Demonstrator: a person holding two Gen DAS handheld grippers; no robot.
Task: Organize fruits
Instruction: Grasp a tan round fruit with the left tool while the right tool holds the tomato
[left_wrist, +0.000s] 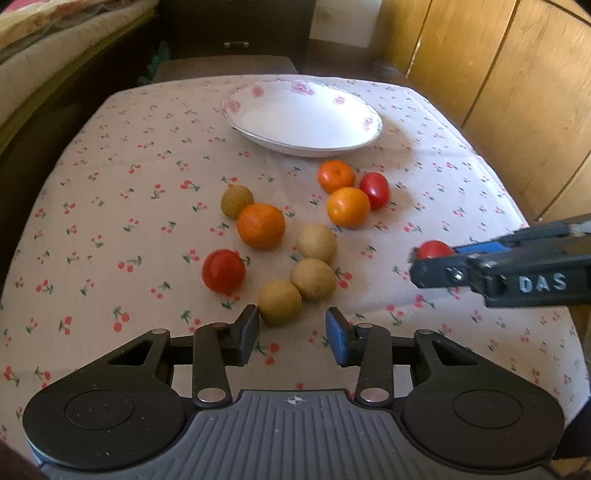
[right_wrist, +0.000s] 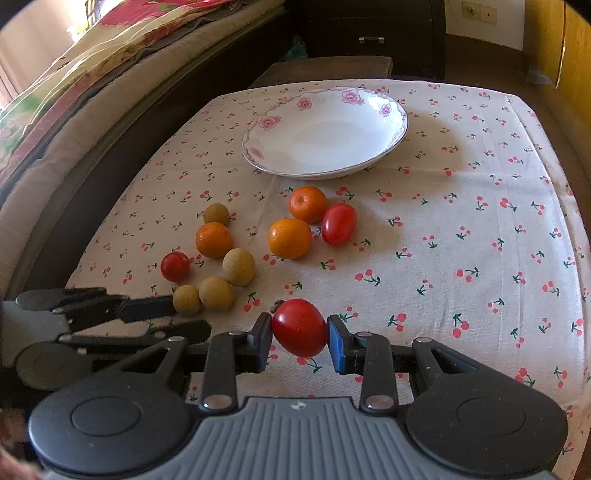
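Observation:
My right gripper (right_wrist: 299, 334) is shut on a red tomato (right_wrist: 300, 328), held just above the cloth; it also shows in the left wrist view (left_wrist: 432, 250). My left gripper (left_wrist: 291, 326) is open and empty, just short of a tan longan (left_wrist: 279, 302). Loose on the cloth lie several longans (left_wrist: 313, 278), three oranges (left_wrist: 260, 225), and two more red tomatoes (left_wrist: 223, 271) (left_wrist: 375, 189). An empty white floral plate (right_wrist: 391, 110) stands at the back of the table; it also shows in the left wrist view (left_wrist: 258, 99).
The table carries a cherry-print cloth (right_wrist: 480, 229). A bed with blankets (right_wrist: 74, 92) runs along the left. A wooden cupboard (left_wrist: 517, 92) stands at the right, a dark drawer unit (right_wrist: 369, 33) behind the table.

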